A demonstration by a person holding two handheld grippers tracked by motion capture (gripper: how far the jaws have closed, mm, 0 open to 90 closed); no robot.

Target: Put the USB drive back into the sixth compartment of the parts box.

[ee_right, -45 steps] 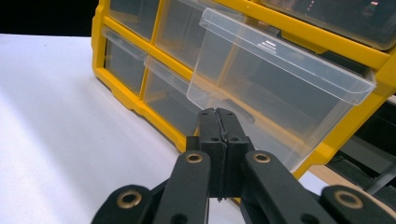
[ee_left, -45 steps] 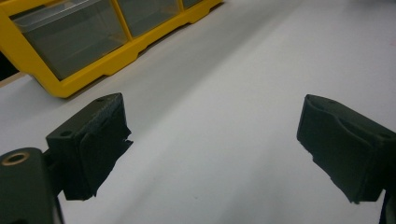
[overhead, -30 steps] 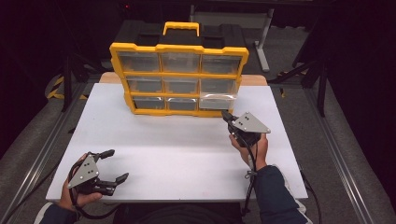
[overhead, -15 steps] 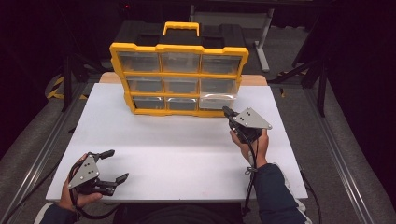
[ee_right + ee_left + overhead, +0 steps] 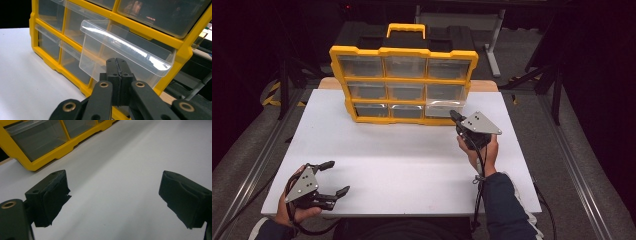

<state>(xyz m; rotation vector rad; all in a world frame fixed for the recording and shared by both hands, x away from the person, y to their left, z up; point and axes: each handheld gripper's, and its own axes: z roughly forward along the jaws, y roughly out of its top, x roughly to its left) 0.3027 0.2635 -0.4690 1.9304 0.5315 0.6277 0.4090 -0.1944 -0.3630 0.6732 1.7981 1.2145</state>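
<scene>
A yellow organizer with clear drawers stands upright at the back of the white table. Its bottom-right drawer is pulled partly out and tilted, seen up close as the clear drawer in the yellow frame. My right gripper is shut, and its tips sit right at that drawer's front with nothing between them. I cannot tell whether they touch it. My left gripper rests near the table's front left corner, open and empty, its jaws wide apart over bare table.
The organizer's lower left corner shows beyond the left jaws. A wooden board pokes out behind the organizer. Dark floor and metal stands surround the table. Cables trail from both grippers toward the near edge.
My right gripper has edged slightly forward toward the bottom-right drawer, still shut. The left gripper has stayed where it was.
</scene>
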